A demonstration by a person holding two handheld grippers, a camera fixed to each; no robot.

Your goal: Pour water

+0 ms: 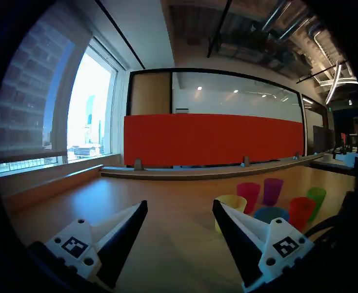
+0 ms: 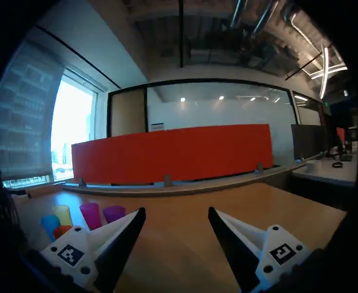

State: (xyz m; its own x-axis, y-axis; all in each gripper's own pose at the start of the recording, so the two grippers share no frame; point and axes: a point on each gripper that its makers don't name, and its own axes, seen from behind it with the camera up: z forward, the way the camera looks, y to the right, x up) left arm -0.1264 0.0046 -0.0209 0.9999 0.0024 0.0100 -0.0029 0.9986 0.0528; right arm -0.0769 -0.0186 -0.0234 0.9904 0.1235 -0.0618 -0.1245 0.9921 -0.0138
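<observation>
The left gripper (image 1: 179,202) is being held above the wooden bench (image 1: 179,254). Its fingers (image 1: 123,232) are being kept wide apart, and nothing is being gripped between them. Six plastic cups are being shown standing together on the bench toward the right of the left gripper view, ahead of the fingers and apart from them: a yellow cup (image 1: 229,201), a pink cup (image 1: 248,191), a purple cup (image 1: 272,189), a blue cup (image 1: 270,214), a red cup (image 1: 302,211) and a green cup (image 1: 317,196). The lower part of the yellow cup is being hidden by the fingertip on that side, and the base of the blue cup is being cut off by the same finger. Whether water is being held in any cup cannot be told. A dark tangle at the right edge of that view is being left too dim to make out.

The right gripper (image 2: 176,209) is likewise being held above the bench, its fingers (image 2: 240,244) being kept wide apart around nothing. In the right gripper view the cups are being seen small at the lower left. The blue cup (image 2: 49,224), the yellow cup (image 2: 63,214), the pink cup (image 2: 91,215) and the purple cup (image 2: 113,213) are being partly covered from below by the near finger. Only the rim of the red cup (image 2: 61,229) is being left showing.

A red partition (image 1: 213,139) is being seen along the far edge of the bench. The window (image 1: 89,117) is being washed out by daylight.
</observation>
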